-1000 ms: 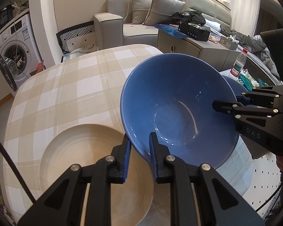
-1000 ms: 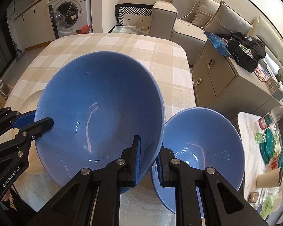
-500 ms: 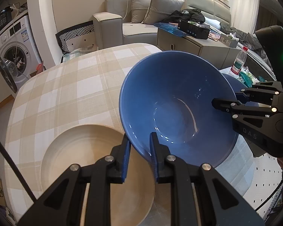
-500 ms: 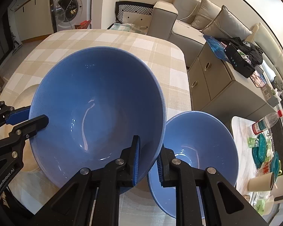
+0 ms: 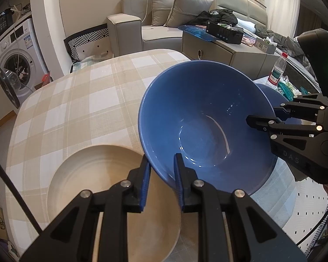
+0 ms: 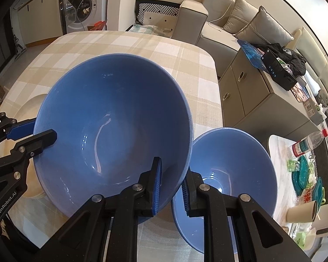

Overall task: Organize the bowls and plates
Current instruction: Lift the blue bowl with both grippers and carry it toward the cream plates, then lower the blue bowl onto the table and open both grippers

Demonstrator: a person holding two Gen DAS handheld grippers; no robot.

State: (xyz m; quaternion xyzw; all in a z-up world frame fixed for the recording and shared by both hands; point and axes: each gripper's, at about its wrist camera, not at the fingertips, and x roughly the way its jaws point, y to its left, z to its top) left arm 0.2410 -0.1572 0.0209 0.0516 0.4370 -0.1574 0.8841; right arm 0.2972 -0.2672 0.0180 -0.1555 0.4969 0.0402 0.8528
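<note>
Blue large bowl (image 6: 111,131) is clamped at its rim by both your tongs, left (image 5: 161,170) and right (image 6: 171,181); next, nest it beside the beige plate (image 5: 94,174).

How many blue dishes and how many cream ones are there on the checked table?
Blue bowls: 2, the big blue bowl that both grippers pinch by the rim, and the small blue bowl beside it.
Cream plates: 1, the cream plate.
Total: 3 dishes.
</note>
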